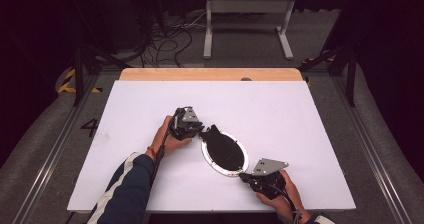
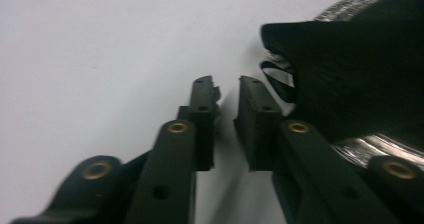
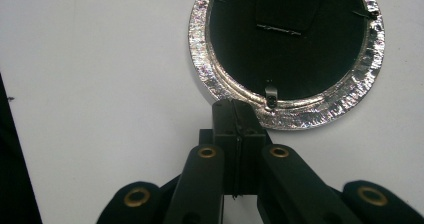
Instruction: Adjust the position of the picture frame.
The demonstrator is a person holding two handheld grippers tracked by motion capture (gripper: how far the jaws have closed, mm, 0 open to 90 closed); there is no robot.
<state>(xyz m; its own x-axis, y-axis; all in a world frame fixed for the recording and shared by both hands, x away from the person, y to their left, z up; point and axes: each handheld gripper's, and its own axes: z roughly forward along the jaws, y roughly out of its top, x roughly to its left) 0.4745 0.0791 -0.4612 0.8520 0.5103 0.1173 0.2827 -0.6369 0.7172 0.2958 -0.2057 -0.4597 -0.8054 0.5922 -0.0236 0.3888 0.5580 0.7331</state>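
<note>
round silver frame (image 1: 223, 154) with a crinkled, foil-like rim, flat on a matte white table (image 1: 280, 114); dark inset inside the ring, crossed by a thin bar and held by small metal clips at the edge. black fabric piece (image 1: 220, 141), soft and matte, draped over the frame, tapering to a point beyond the rim on the side toward the left gripper.

left gripper (image 2: 227, 91): jaws parted by a narrow gap, nothing between them, white table visible through the gap. black fabric just beside the jaw on the frame side, possibly touching; blur prevents certainty. open white surface on the opposite side and ahead.

right gripper (image 3: 235, 116): jaws closed together, tips at the near edge of the silver rim, directly below a small clip. grip on the rim itself not confirmable, since the tips cover the contact spot. bare table on both sides of the jaws; table edge and dark floor farther out on one side.

high view: frame between the two grippers, near the middle of the table, wide bare margin all around. wooden strip (image 1: 210, 74) along the far edge.
</note>
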